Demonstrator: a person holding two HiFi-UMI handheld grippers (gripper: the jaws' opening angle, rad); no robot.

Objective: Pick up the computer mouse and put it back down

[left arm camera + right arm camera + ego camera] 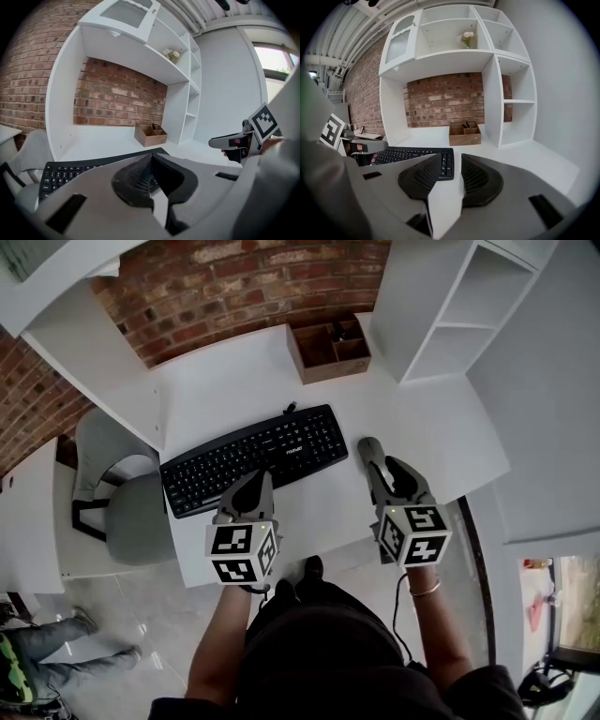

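Left gripper (pixel 150 157) pressed shut over the keyboard's (pixel 253 457) near edge; right gripper (pixel 451 159) partly spread, seemingly empty, over open desk (pixel 427 427).

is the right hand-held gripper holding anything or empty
Empty: the right hand-held gripper has its jaws apart, with only desk showing between them.

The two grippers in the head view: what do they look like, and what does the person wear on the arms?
Both the left gripper and the right gripper have grey plastic bodies tapering to two jaws with dark ribbed pads. Each carries a white cube with black square markers. The arms are bare; a thin bangle circles the right wrist.
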